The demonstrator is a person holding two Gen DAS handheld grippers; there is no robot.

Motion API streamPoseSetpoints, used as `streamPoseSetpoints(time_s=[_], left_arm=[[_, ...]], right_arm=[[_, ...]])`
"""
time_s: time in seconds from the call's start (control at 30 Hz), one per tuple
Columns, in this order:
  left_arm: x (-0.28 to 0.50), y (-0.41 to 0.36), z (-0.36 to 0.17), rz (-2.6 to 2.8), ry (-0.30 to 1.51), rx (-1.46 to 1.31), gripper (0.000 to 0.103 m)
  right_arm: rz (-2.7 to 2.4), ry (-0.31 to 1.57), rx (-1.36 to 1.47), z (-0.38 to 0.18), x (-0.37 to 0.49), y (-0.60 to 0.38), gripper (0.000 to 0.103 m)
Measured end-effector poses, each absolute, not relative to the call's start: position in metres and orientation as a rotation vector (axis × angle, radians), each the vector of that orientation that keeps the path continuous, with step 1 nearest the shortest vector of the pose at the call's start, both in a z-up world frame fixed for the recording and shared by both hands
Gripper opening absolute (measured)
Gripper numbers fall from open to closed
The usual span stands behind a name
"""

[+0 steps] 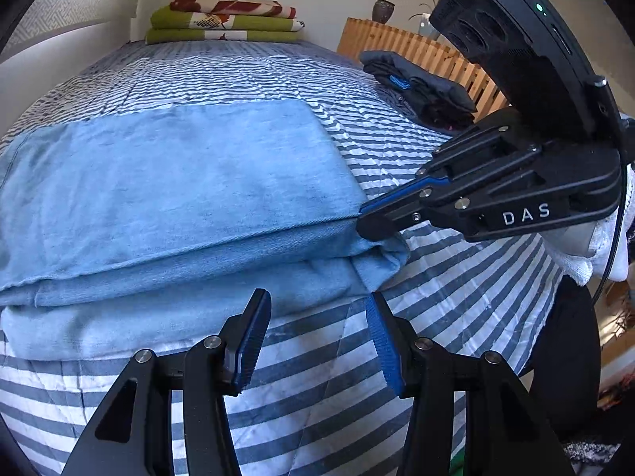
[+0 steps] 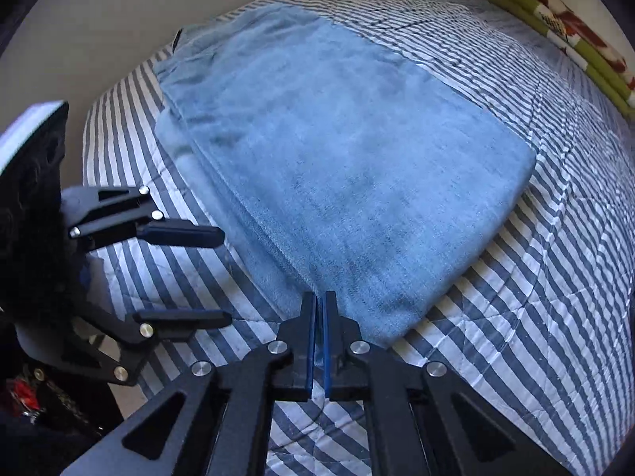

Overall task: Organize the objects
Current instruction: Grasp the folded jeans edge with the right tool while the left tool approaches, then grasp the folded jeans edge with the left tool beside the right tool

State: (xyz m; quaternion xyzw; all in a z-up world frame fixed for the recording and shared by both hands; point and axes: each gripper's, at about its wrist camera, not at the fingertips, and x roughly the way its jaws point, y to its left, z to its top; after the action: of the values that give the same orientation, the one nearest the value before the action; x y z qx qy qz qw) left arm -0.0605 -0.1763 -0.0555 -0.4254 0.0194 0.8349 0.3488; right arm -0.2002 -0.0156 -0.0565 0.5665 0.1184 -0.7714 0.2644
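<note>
While folded blankets (image 1: 222, 20) lie beyond — dark clothes (image 1: 420, 87) beside.

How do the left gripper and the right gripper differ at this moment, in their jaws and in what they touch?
The left gripper stands open; the right gripper is shut. The left gripper holds nothing and sits just short of the folded blue cloth; the right gripper pinches that cloth's corner edge. Both have black arms with blue pads and point down at the striped bed cover.

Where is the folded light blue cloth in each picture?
Left wrist view: folded light blue cloth fills the left and centre, on the striped bedspread.
Right wrist view: it fills the centre.
Shared landmark: green floral folded blankets, top centre and top right.
</note>
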Motion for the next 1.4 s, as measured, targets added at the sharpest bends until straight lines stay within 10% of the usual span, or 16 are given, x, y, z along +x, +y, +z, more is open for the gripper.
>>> streamPoseSetpoints(time_s=[1.0,1.4], left_arm=[[-0.035,-0.109,-0.054,1.928,-0.108,-1.053,0.059],[-0.073,-0.037,-0.063,2.15,0.361,-1.143,0.06]], right_arm=[[-2.198,-0.257,1.59,-0.052,-0.25,0.074,0.016],[-2.264,-0.621,1.571,-0.085,-0.3,0.133,0.016]])
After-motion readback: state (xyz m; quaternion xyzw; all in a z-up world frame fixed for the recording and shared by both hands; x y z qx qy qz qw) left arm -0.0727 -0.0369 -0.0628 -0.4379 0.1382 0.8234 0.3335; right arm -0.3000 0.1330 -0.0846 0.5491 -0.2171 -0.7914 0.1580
